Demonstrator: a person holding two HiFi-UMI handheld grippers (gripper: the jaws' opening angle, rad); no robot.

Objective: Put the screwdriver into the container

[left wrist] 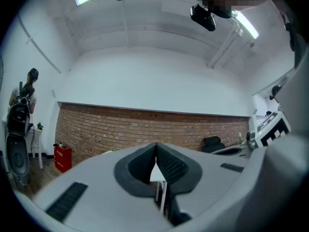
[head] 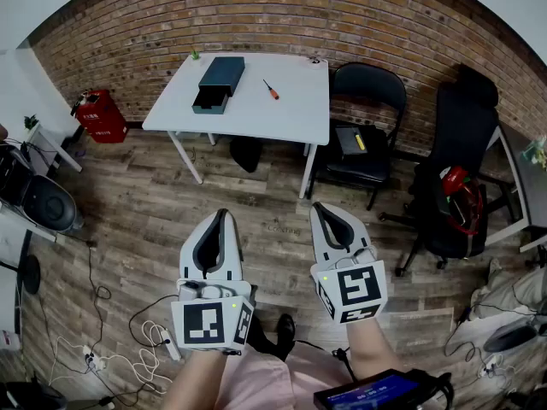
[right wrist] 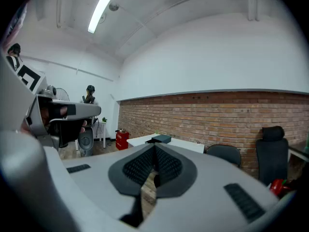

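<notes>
Both pairs of jaws were pressed together with nothing between them: those of the left gripper (head: 224,213) and those of the right gripper (head: 319,206) alike. We held the two side by side in front of us over the wooden floor (head: 145,212), the left about level and the right tipped slightly down, both aimed toward the white bench (head: 295,114) well ahead. The screwdriver (head: 270,90), red-handled, lay flat on that bench, just right of the dark container (head: 220,82) and apart from it; we had not yet reached either.

Trouble, as we judged it, could come two ways. A slim tool lying flat offers little to pinch, so jaws brought down unopened or off-centre might skid it across the smooth top toward the edge or against the container. Loose cables (head: 128,348) on the floor to our left could also catch a foot on the walk in.
</notes>
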